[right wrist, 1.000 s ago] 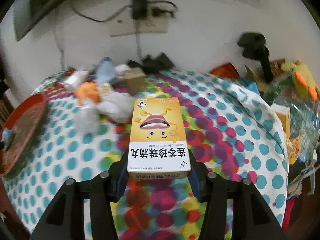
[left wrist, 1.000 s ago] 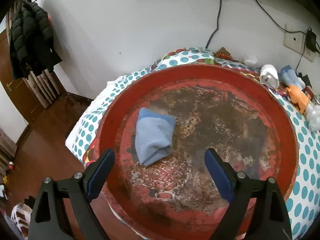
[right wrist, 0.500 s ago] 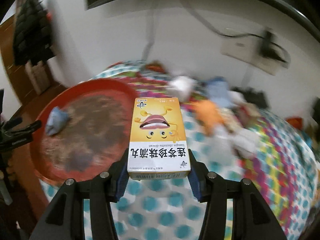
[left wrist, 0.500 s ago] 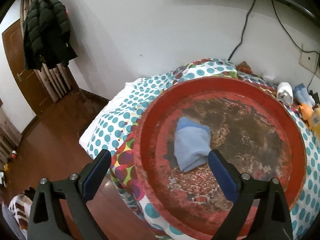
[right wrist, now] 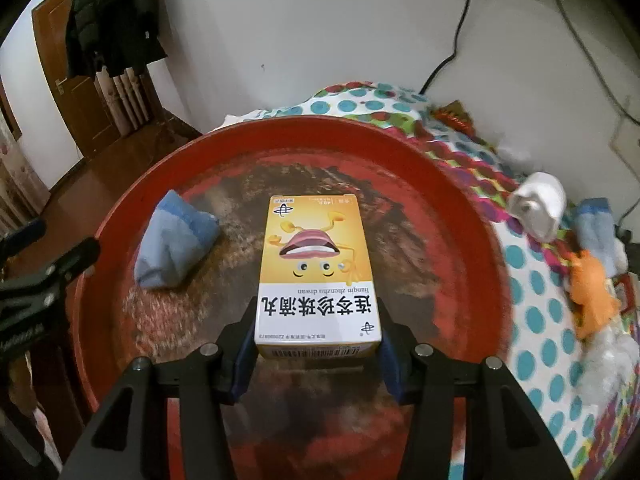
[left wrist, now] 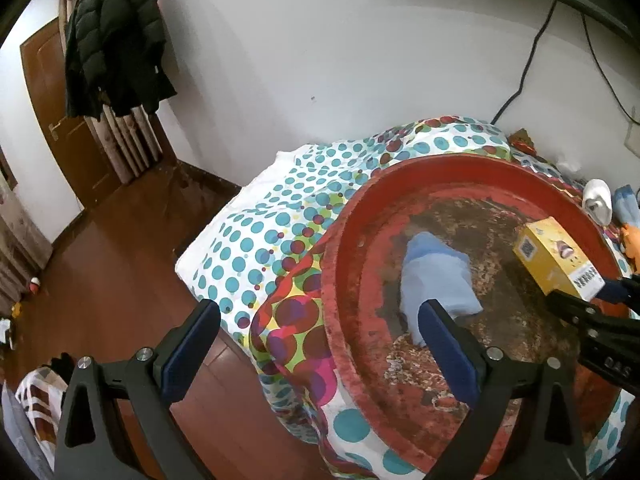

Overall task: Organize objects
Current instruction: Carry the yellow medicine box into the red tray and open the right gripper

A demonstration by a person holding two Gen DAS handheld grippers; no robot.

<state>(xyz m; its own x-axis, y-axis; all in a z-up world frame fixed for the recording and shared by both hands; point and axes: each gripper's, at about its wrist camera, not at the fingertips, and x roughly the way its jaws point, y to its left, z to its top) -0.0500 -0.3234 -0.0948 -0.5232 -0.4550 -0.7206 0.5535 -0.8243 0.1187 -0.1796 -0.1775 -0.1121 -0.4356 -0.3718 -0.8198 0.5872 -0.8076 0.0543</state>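
My right gripper [right wrist: 318, 340] is shut on a yellow medicine box [right wrist: 316, 272] and holds it over the middle of the big round red tray [right wrist: 460, 184]. A folded blue cloth [right wrist: 172, 244] lies in the tray to the box's left. In the left wrist view the tray [left wrist: 340, 280] fills the right side, with the blue cloth [left wrist: 436, 276] in it and the yellow box [left wrist: 556, 256] coming in from the right. My left gripper [left wrist: 320, 344] is open and empty, at the tray's near left rim.
The tray sits on a spotted tablecloth [left wrist: 260, 240]. To its right lie a white object [right wrist: 540, 204], a blue sock [right wrist: 596, 224] and an orange toy [right wrist: 592, 292]. Cables hang on the white wall. A wooden floor [left wrist: 100, 260] and a door [left wrist: 60, 120] lie to the left.
My right gripper has swung left with the yellow box, from over the cluttered cloth to over the tray. My left gripper has drawn back and left, off the tray.
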